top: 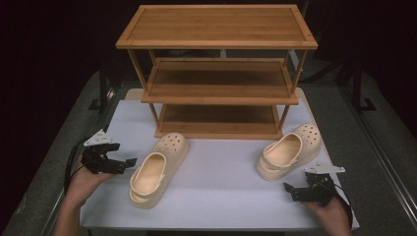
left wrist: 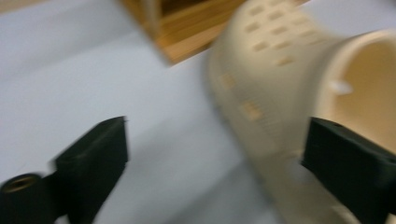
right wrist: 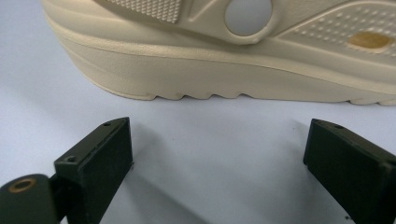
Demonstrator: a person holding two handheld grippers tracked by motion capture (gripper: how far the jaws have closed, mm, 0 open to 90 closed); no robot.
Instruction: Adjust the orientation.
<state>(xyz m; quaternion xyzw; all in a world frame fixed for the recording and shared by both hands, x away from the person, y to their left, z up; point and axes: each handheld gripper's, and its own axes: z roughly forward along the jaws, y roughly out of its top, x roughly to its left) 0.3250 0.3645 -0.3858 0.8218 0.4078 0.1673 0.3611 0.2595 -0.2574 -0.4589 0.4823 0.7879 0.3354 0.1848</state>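
Lying just beside the wide left tongs [top: 132, 161], the left clog [top: 158, 169], right tongs [top: 287, 188] wide too

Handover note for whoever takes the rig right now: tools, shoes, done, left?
Left tool: jaws open, nothing held, right beside the left clog, one jaw close to its side wall in the left gripper view; contact not clear because of blur.
Right tool: jaws open, empty, apart from the right clog, facing its sole edge.
Both clogs stand upright on the white table, in front of the wooden rack, toes toward it.
Done: nothing gripped, no shoe on a shelf.
Left: probably grip each clog and set it on the rack.
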